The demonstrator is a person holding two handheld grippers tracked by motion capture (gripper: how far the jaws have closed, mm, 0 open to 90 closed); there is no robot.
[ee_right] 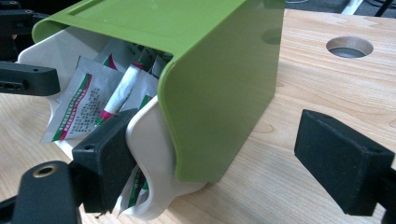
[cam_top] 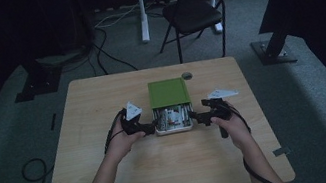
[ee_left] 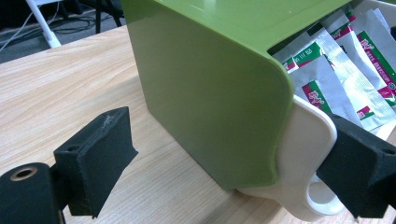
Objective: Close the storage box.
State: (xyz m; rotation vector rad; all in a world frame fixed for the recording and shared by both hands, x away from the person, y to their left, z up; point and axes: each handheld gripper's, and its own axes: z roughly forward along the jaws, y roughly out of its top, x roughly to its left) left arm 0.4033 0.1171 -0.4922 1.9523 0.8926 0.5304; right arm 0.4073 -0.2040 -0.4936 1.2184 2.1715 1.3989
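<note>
On the pale wooden table [cam_top: 116, 181], our green plastic box cover [cam_top: 168, 92] sits mid-table, its white inner drawer [cam_top: 174, 129] slid partway out toward the near edge, foil sachets [cam_top: 172, 117] exposed (roughly half open, we judge). Our left gripper [cam_top: 148, 126] and right gripper [cam_top: 197, 116] both stand released, straddling the drawer's corners. Pulling it fully out remains.

Each hand carries a black gripper: the left gripper [cam_top: 149, 128] and the right gripper [cam_top: 198, 117] both bear a pale grey three-cornered plate on top and trail a black cable along the bare, sleeveless forearms. The jaws are blocky black foam pads [ee_left: 100, 158] with worn, scuffed edges, each with a small hole, behind them a brass-ringed screw hole [ee_right: 45, 171].
</note>
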